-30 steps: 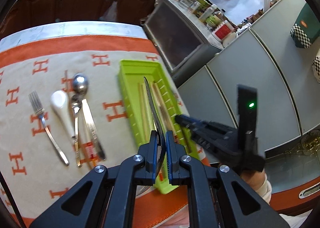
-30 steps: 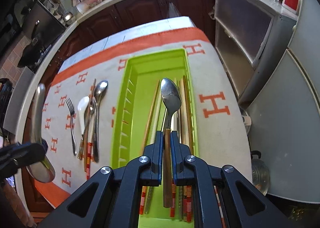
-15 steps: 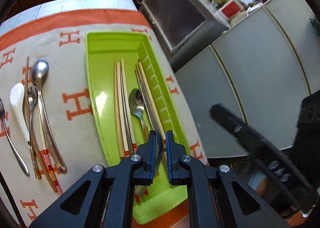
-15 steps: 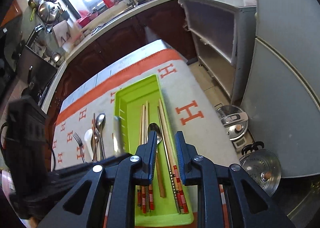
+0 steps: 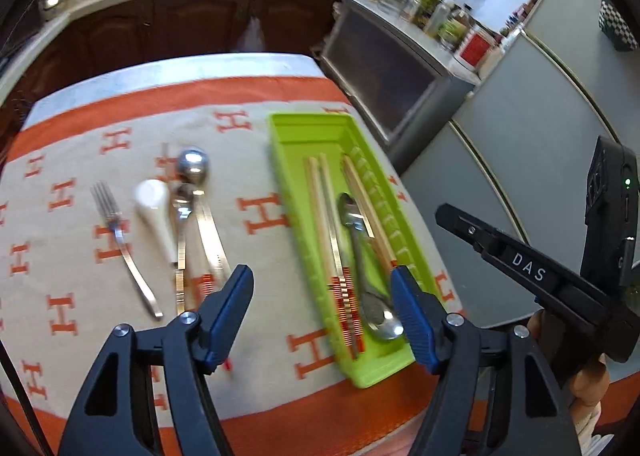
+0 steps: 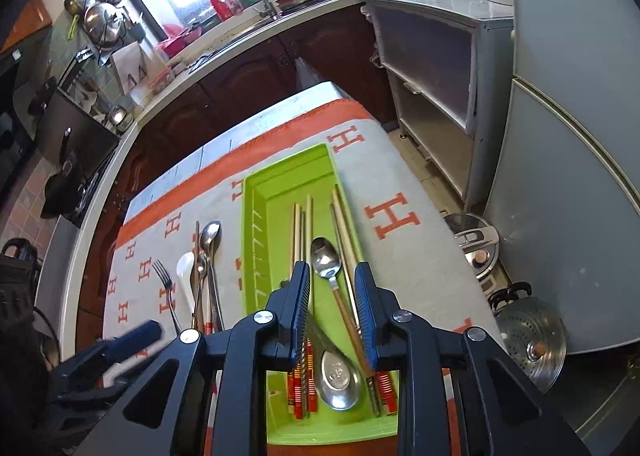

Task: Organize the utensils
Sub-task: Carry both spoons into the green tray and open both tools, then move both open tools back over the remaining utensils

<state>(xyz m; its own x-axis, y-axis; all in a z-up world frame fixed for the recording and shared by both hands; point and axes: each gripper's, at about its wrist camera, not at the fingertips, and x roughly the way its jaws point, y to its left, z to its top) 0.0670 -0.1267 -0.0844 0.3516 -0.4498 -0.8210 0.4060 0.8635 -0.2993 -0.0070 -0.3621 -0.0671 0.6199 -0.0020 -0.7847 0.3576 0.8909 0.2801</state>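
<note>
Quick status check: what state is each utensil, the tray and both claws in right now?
Green tray: holds chopsticks, two spoons.
Fork: on cloth, outside tray.
White spoon: on cloth, outside tray.
Left claw: opening, nothing between the jaws.
Right claw: opening, nothing gripped.

Clearance over bench, both wrist views.
Bare cloth [image 5: 256, 256] strip betw. loose cutlery [image 5: 180, 223] & tray [image 5: 296, 215] passable; tray's far end free.
</note>
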